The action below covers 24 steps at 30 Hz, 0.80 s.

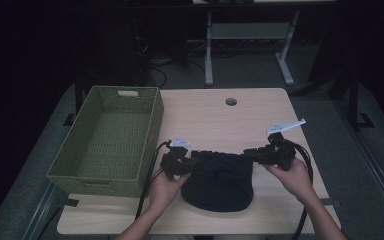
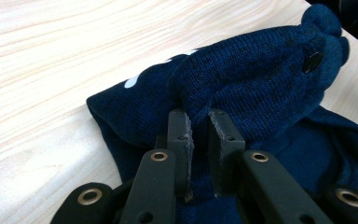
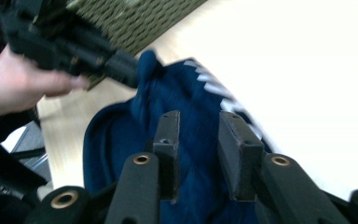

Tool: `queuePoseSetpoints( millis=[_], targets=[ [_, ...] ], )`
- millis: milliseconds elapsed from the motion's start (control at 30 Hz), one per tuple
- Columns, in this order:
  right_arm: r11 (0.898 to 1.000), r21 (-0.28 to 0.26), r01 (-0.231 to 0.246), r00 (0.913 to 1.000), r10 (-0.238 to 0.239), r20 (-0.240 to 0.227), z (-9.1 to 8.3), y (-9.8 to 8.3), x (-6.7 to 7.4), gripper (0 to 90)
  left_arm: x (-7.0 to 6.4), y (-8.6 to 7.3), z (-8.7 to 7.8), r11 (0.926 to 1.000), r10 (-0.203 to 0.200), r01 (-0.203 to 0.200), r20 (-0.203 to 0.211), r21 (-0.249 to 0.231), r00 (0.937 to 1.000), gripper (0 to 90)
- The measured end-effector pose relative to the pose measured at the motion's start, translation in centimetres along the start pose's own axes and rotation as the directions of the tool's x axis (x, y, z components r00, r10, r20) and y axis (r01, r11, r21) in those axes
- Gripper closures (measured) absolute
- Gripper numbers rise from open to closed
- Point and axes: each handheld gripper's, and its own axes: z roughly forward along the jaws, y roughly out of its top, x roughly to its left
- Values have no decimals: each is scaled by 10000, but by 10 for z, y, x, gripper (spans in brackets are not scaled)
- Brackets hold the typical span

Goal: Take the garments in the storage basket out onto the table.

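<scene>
A navy knit garment [image 1: 217, 185] with white markings lies bunched on the front middle of the wooden table [image 1: 205, 117]. At the garment's left top edge, my left gripper [image 1: 196, 162] is shut on a raised fold; in the left gripper view its jaws [image 2: 200, 126] pinch the blue knit [image 2: 261, 74] close to a dark button [image 2: 313, 59]. My right gripper [image 1: 248, 153] is at the garment's right top edge. Its jaws [image 3: 198, 126] stand apart, with blue fabric [image 3: 186, 93] lying between and under them. The right gripper view also catches the left gripper [image 3: 116, 65] holding the far corner.
A green woven basket [image 1: 152, 125] stands on the left of the table, its inside bare; its wall [image 3: 135, 18] shows behind the garment. A round cable hole [image 1: 231, 101] sits at the table's back middle. Desk legs and cables are on the floor beyond.
</scene>
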Motion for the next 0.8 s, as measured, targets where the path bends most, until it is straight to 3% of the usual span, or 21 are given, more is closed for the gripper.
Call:
queuePoseSetpoints(
  millis=[67,233,300,467,800],
  targets=[
    [9995,65,-306,9995,306,89,5,10,-6,750,0,0,0,9999,109,-109,-13,45,9999,803],
    [9955,571,-751,9971,741,187,19,14,-14,821,1,-2,0,10000,17,-18,94,79,10000,804],
    [9926,819,-901,9959,905,-9,26,13,-17,842,2,-2,-1,10000,-11,11,130,66,9999,804],
    [9885,1334,-715,9964,770,-364,35,8,-13,845,2,0,-7,9994,-273,262,557,204,9981,731],
    [9832,1773,-432,9965,553,-635,38,-14,0,845,-22,14,-39,9992,256,-224,970,-333,9950,721]
  ],
)
